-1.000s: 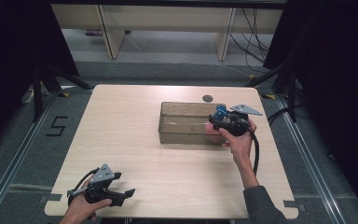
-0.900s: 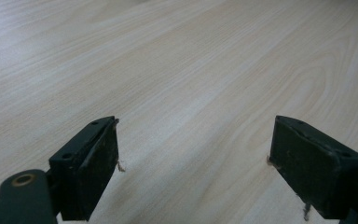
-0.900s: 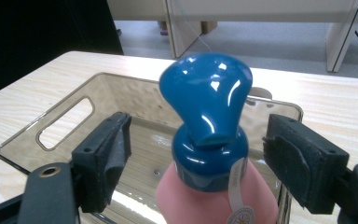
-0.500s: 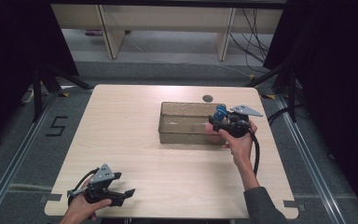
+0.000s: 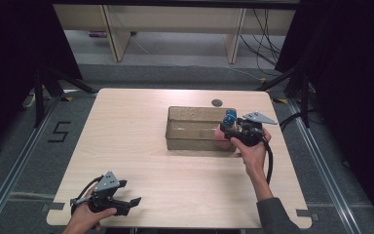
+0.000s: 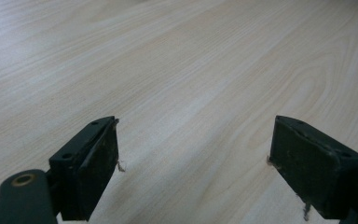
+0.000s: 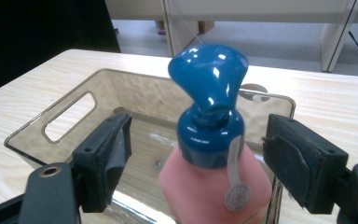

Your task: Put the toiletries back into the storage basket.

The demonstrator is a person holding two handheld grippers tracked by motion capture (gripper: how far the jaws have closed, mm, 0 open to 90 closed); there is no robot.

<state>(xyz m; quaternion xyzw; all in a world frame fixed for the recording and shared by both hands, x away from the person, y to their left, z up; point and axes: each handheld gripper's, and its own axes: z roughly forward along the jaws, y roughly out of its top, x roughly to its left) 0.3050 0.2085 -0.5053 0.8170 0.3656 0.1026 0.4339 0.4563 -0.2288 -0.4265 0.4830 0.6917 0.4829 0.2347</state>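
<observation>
Little differs from a second ago: both hands sit where they were, and the right gripper's (image 5: 230, 127) jaws are as wide as before. They stand open on either side of the bottle (image 7: 214, 184), a pink one with a blue pump top, with clear gaps to both pads; whether lower parts of the gripper hold it cannot be told. The bottle stands upright at the bin's (image 5: 195, 111) right end. The left gripper (image 5: 126, 204) rests open and empty near the table's (image 5: 136, 122) front left corner. A round hole (image 5: 217, 102) lies behind the bin.
</observation>
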